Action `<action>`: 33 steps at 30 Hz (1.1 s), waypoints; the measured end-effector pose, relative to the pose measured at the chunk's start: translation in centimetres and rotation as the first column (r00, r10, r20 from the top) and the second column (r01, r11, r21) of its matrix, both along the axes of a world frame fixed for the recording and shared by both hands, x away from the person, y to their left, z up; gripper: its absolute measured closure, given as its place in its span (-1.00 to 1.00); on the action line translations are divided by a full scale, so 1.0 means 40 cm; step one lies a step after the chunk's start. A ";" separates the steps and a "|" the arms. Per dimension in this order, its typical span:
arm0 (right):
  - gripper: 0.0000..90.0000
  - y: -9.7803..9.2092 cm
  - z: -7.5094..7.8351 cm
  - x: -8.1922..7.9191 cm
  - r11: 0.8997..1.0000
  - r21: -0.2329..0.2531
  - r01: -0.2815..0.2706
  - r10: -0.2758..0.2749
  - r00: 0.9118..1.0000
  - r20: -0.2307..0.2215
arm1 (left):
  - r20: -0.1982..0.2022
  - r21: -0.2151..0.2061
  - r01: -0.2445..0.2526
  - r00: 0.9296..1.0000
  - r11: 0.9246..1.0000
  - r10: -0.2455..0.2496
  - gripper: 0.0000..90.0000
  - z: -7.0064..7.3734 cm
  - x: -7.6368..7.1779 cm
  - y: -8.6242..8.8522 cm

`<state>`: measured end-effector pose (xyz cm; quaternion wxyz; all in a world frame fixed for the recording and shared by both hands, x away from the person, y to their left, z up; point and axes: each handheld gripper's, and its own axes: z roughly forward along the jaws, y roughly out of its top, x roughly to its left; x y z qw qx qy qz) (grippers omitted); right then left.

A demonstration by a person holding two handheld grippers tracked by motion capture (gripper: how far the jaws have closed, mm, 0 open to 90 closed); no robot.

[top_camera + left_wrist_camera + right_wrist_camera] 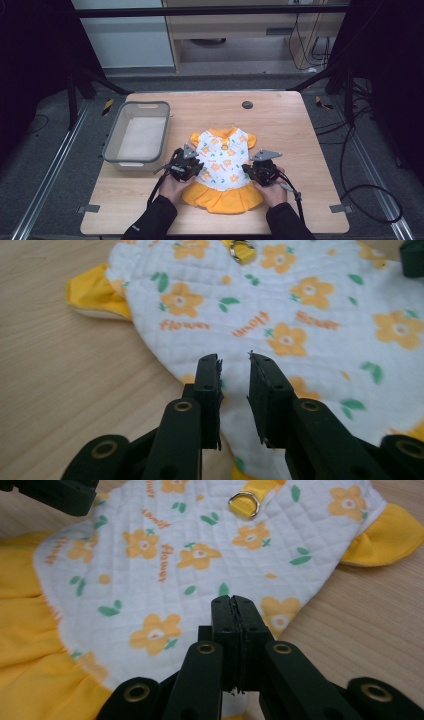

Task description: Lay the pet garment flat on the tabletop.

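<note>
A small dress (222, 165) lies flat on the wooden table (290, 130), with a white flower-print bodice (300, 305) (165, 555), yellow sleeves and a yellow skirt. A metal ring (244, 504) sits near its collar. My left gripper (193, 167) is at the bodice's left edge, and its tips (235, 360) stand slightly apart over the cloth. At the right edge, my right gripper (248, 171) holds its jaws pressed together (232, 600) above the bodice hem. No cloth shows between them.
A grey plastic bin (112, 145) stands to the left of the dress, close to my left hand. A small black disc (247, 105) is set in the table at the back. Bare wood extends to the right of the dress.
</note>
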<state>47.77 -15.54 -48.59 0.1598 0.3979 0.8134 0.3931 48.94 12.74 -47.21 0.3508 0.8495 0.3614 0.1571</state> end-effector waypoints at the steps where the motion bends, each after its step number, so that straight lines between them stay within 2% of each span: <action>1: 0.98 -0.002 0.003 -0.010 1.000 0.001 -0.010 0.010 1.000 -0.001 | 0.001 0.010 0.016 1.000 1.000 -0.016 0.64 -0.002 -0.016 0.003; 3: 0.98 -0.005 0.003 -0.026 1.000 -0.003 -0.027 0.027 1.000 -0.001 | -0.011 0.038 0.047 0.999 0.998 -0.047 0.64 -0.016 -0.042 0.005; 6: 0.97 -0.011 -0.009 -0.048 0.999 -0.024 -0.041 0.040 0.999 -0.023 | -0.014 0.082 0.073 0.997 0.994 -0.072 0.65 -0.039 -0.066 0.004; 9: 0.98 -0.019 -0.026 -0.063 0.999 -0.030 -0.040 0.039 0.998 -0.052 | -0.021 0.083 0.078 0.997 0.993 -0.077 0.66 -0.038 -0.078 0.003; 16: 0.98 -0.020 -0.031 -0.089 0.997 -0.036 -0.062 0.059 0.997 -0.055 | 0.001 0.097 0.080 0.997 0.992 -0.080 0.66 -0.041 -0.100 0.005; 18: 0.97 -0.018 -0.031 -0.094 0.998 -0.029 -0.059 0.057 0.997 -0.059 | 0.004 0.091 0.074 0.997 0.993 -0.074 0.65 -0.040 -0.101 0.007; 21: 0.94 -0.022 -0.021 -0.098 0.998 -0.001 -0.057 0.057 0.997 -0.056 | -0.005 0.067 0.073 0.997 0.995 -0.073 0.51 -0.024 -0.107 0.019; 26: 0.86 -0.038 0.007 -0.109 0.998 0.056 -0.040 0.040 0.999 0.000 | 0.034 -0.015 0.046 0.998 0.999 -0.045 0.38 0.023 -0.127 0.067; 29: 0.79 -0.055 0.021 -0.118 0.997 0.073 -0.030 0.028 0.999 0.030 | 0.059 -0.046 0.025 0.998 0.999 -0.022 0.30 0.038 -0.144 0.106; 33: 0.60 -0.091 0.033 -0.131 0.995 0.095 0.004 -0.011 0.997 0.078 | 0.067 -0.068 -0.019 0.997 0.998 0.023 0.15 0.038 -0.165 0.161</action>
